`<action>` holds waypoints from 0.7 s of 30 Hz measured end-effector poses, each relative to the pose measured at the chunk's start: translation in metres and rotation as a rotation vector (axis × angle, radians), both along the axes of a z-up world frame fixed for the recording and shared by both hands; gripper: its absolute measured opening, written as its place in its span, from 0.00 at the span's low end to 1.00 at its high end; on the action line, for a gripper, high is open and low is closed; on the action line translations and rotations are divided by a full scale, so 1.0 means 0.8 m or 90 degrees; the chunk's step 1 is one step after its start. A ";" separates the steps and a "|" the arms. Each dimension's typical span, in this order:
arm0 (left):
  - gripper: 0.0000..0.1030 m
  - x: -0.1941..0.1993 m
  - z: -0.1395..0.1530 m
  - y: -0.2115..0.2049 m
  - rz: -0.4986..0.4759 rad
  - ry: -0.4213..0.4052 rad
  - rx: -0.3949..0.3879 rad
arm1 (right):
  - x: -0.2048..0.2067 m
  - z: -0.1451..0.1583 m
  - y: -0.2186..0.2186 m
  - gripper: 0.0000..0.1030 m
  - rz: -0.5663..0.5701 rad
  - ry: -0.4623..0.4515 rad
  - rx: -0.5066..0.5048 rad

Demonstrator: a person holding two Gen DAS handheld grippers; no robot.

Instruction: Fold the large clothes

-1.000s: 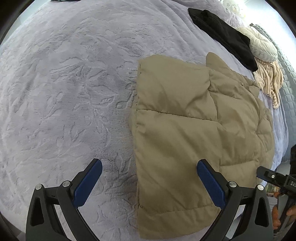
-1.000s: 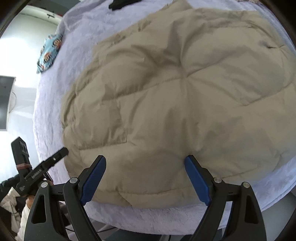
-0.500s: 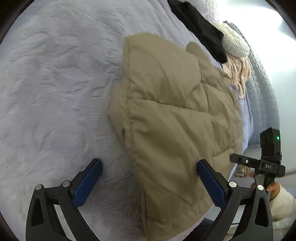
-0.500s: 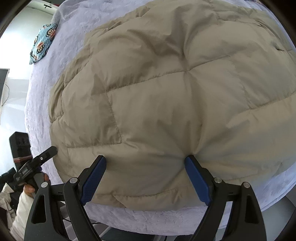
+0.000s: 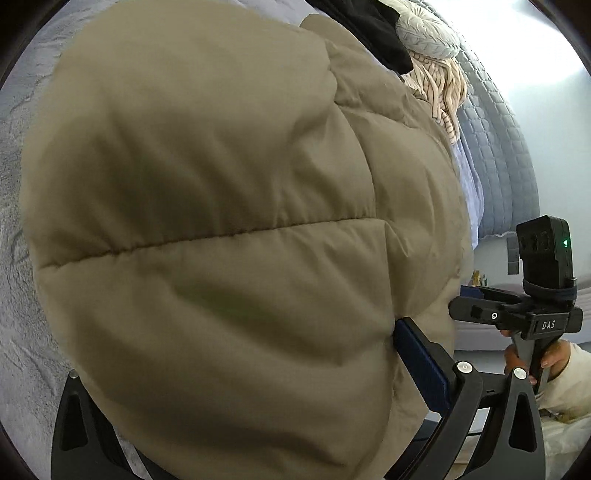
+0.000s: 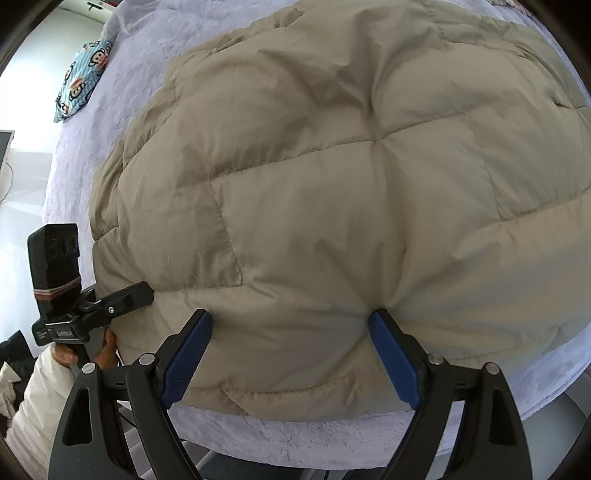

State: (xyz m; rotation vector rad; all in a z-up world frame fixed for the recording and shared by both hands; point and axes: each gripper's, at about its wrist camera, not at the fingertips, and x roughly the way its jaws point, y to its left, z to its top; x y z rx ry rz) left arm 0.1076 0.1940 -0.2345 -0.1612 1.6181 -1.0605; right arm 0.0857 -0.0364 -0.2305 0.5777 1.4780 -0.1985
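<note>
A pale lilac plush bedspread with an embossed leaf pattern covers the bed, and a bright wall is seen beyond its edges. On it is spread a khaki quilted puffer jacket, lying close to the near edge of the bed and filling most of both wrist views. The right gripper is held steeply downward over the jacket's near hem, its blue-padded fingers set wide apart with a puffy panel bulging between them; whether the pads actually press the fabric cannot be told. The left gripper is pushed against the jacket's side, and only its right-hand blue pad is seen, dug into the fabric, while the other is hidden under the padding, so its opening cannot be judged. In the right wrist view the left gripper's black tip is seen touching the jacket's corner. Beyond the jacket lie a black garment, a grey ribbed knit bundle and a cream cable-knit piece. A blue cartoon-monkey print cloth rests at the far corner
</note>
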 end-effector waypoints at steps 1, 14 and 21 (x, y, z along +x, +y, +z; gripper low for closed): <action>0.99 0.002 -0.001 -0.001 0.000 0.002 0.000 | 0.000 0.001 0.000 0.87 0.002 0.001 0.001; 0.24 -0.001 0.080 0.000 0.047 0.027 -0.082 | 0.015 0.054 -0.062 0.10 -0.009 -0.119 -0.056; 0.24 -0.029 0.180 -0.043 0.064 -0.049 -0.058 | 0.064 0.004 -0.113 0.08 -0.019 -0.156 -0.002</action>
